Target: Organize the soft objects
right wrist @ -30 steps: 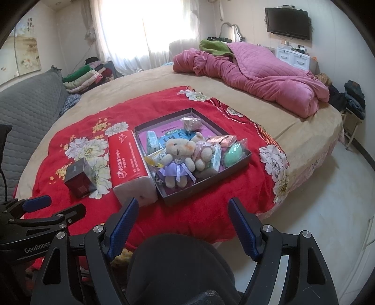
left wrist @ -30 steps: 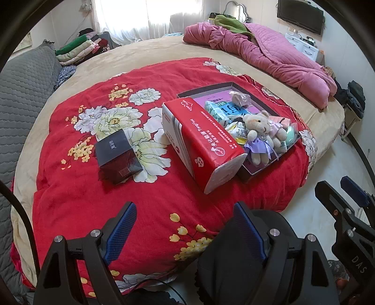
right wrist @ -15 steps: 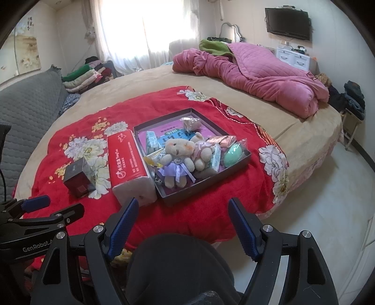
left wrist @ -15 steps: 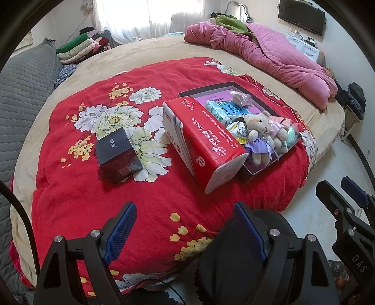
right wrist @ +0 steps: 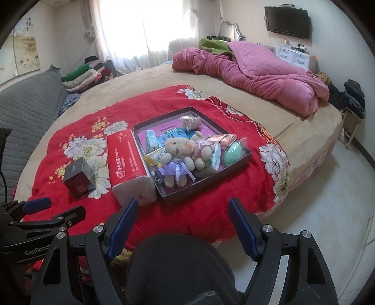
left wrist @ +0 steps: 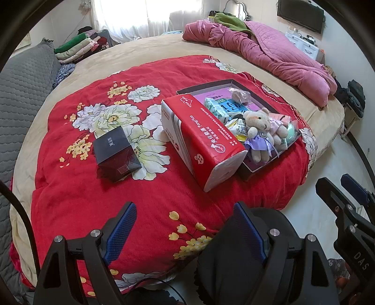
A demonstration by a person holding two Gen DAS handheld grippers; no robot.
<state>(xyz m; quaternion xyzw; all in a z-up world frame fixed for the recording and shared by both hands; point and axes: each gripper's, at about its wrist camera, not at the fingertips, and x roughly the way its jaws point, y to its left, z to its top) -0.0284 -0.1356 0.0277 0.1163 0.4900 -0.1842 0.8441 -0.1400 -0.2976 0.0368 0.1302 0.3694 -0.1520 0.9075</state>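
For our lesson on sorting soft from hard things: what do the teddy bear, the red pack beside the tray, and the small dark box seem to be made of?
Teddy bear: plush fabric, fuzzy matt pile, with a satin-like lilac skirt.
Red pack: probably thin glossy plastic film over paper tissues; the white end bulges softly.
Small dark box: likely rigid card, possibly in clear wrap; sharp edges, slight sheen.

Sunlit curtained window [right wrist: 140, 30], wall television [right wrist: 287, 21] (dark), pale floor [right wrist: 328, 211].
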